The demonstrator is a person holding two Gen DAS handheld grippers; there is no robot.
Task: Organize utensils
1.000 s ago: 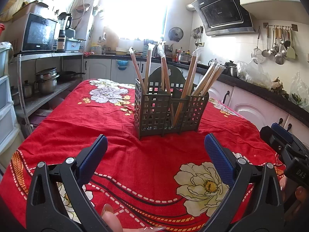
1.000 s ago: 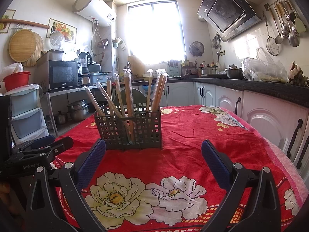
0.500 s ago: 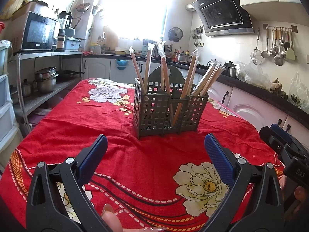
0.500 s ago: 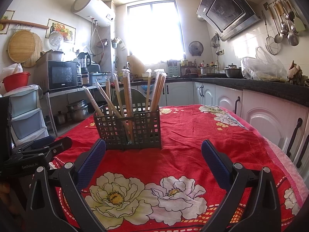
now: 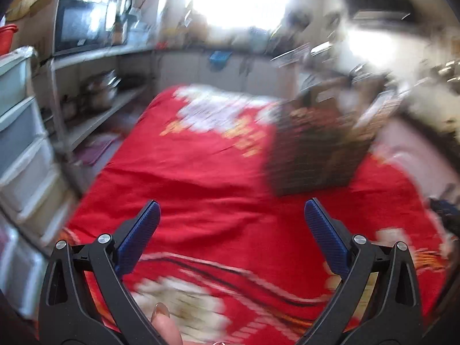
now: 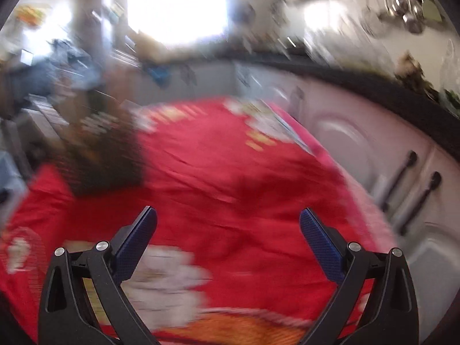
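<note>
Both views blurred. We note left gripper (image 5: 231, 218) and right gripper (image 6: 228, 225) jaws spread wide, grasping nothing, above red tablecloth (image 5: 201, 166); dark utensil basket (image 5: 313, 149) stands ahead.

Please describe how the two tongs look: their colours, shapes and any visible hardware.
The left tongs and right tongs look alike: black plastic arms with triangular cut-outs, silver round rivets, and flat blue finger pads with a fine textured pattern. A bare fingertip shows under the left one. No cables or markings are visible.

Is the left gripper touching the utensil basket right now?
Apart. The left wrist view shows the left gripper open, red tablecloth between it and the utensil basket.
</note>
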